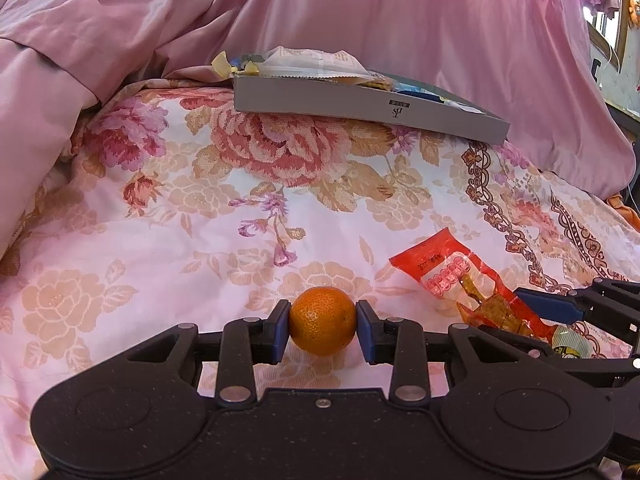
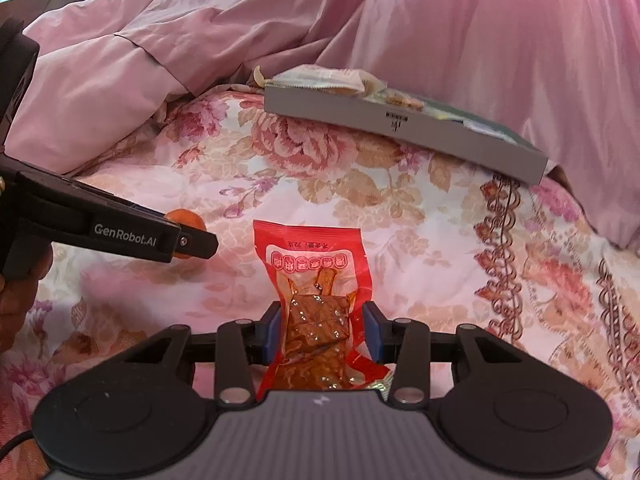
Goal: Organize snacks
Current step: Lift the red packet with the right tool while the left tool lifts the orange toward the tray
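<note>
The left hand-held gripper (image 1: 322, 322) tilts down toward the bed, its blue pads pressed on either side of a small round orange fruit (image 1: 322, 320) that sits on the floral pink bedspread (image 1: 160, 240). The right hand-held gripper (image 2: 322, 330) tilts down likewise, just to the right of the left one, and its blue pads pinch the lower half of a red and clear plastic snack packet (image 2: 316, 280) of brown pieces, crumpling the film between them; the packet's top end lies flat on the bedspread ahead of the fingers. There is one fruit and one red packet. Well ahead of both grippers lies one flat grey cardboard box (image 1: 360, 104), open on top and holding several wrapped snacks, too jumbled to count. A rumpled pink satin quilt (image 1: 360, 12) is heaped behind the box and to the left. A bit of a person's hand (image 2: 16, 280) shows at the left gripper's handle.
</note>
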Tool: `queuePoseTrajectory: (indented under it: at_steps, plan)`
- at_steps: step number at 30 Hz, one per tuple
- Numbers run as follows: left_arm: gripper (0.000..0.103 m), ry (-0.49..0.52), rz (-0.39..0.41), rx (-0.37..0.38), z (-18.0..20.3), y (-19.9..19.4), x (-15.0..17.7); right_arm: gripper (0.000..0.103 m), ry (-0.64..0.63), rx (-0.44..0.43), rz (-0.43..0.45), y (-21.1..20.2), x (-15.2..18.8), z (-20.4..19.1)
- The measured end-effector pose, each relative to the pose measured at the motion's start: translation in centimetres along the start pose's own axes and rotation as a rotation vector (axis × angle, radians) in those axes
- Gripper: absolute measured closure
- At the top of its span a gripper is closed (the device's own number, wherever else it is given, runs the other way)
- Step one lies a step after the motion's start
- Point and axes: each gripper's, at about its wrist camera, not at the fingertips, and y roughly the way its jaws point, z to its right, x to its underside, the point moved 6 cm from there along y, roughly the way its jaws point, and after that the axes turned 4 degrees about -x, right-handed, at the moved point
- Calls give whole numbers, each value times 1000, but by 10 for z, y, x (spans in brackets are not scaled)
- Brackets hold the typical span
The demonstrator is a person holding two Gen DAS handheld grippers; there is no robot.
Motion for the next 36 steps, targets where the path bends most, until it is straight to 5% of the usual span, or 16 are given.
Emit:
queuePoseTrajectory:
  at_steps: [16,25,36]
  plan:
    - [66,-22,121,8,7,-2,-52,57,-91,61,119,-5,-36,21]
    - [66,3,246,8,18,6,-149,57,-181,94,250,-7,-95,47]
    - [66,46,266,-10,27,71,-253,56,-221,117,310,44,-194,106]
